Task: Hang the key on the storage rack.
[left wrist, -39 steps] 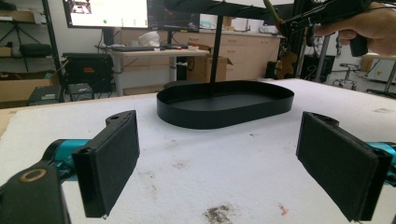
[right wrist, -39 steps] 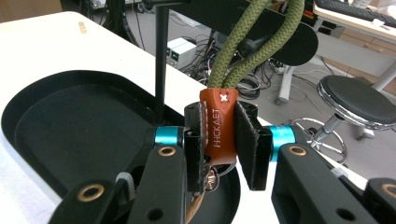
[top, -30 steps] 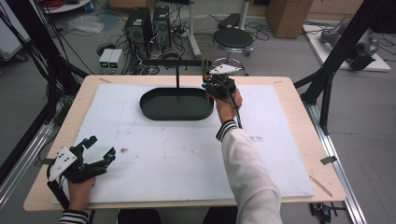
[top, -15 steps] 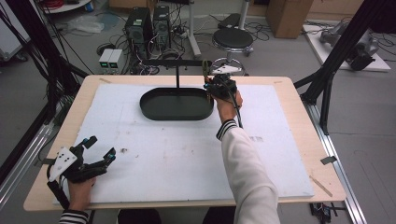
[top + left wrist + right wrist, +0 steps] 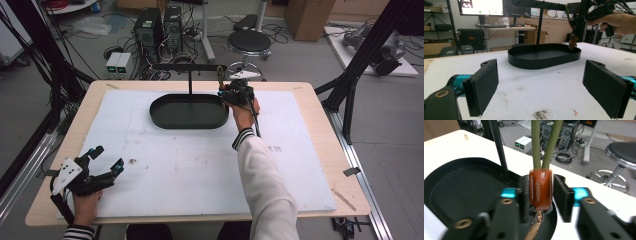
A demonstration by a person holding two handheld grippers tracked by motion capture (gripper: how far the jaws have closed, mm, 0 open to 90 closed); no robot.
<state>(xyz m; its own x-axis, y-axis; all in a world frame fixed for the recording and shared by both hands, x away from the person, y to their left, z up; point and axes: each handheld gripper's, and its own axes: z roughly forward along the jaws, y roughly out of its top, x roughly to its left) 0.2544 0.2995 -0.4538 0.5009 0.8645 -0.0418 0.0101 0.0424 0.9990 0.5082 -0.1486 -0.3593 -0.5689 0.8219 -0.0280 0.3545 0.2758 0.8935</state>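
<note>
A black oval tray lies at the back of the white mat, and a black T-shaped stand rises from it. From the bar's right end hangs a green cord loop that passes through an orange-brown bead; a small brown piece dangles below the bead. My right gripper is over the tray's right end, its pads pressed on both sides of the bead. My left gripper rests near the table's front left corner. It is wide open, with nothing between its pads.
The white mat covers most of the wooden table. Small dark smudges mark the mat near the left gripper. Black frame posts stand at the table's right and left sides. A stool and computers sit behind the table.
The right hand has edged slightly left at the hanging cord. The left gripper has stayed where it was.
</note>
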